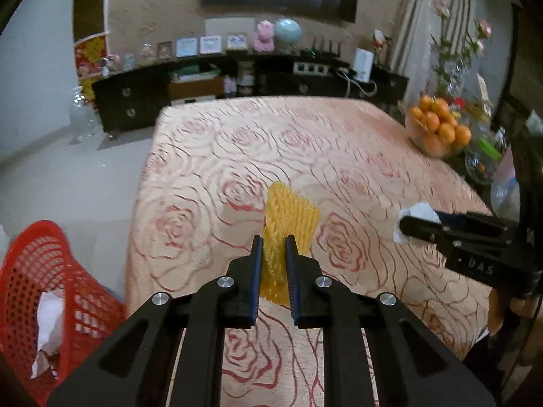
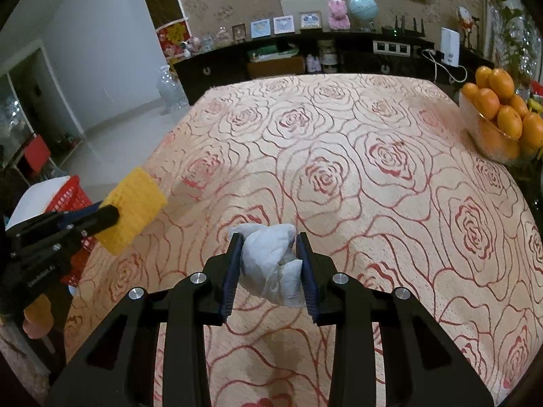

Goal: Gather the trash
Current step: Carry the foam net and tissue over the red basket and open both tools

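My left gripper (image 1: 274, 242) is shut on a yellow foam fruit net (image 1: 288, 217), held above the rose-patterned tablecloth (image 1: 237, 142). In the right wrist view that net (image 2: 135, 207) hangs at the left over the table's edge, pinched by the left gripper (image 2: 112, 215). My right gripper (image 2: 269, 240) is shut on a crumpled white tissue wad (image 2: 271, 257), lifted off the cloth. The left wrist view shows the tissue (image 1: 419, 215) at the tip of the right gripper (image 1: 407, 225). A red mesh basket (image 1: 44, 271) stands on the floor left of the table, with white paper inside.
A glass bowl of oranges (image 2: 499, 115) sits at the table's far right corner. A dark sideboard (image 1: 237, 81) with frames, a globe and a pink toy lines the back wall. Beside the sideboard a clear plastic jug (image 1: 81, 115) stands on the pale floor.
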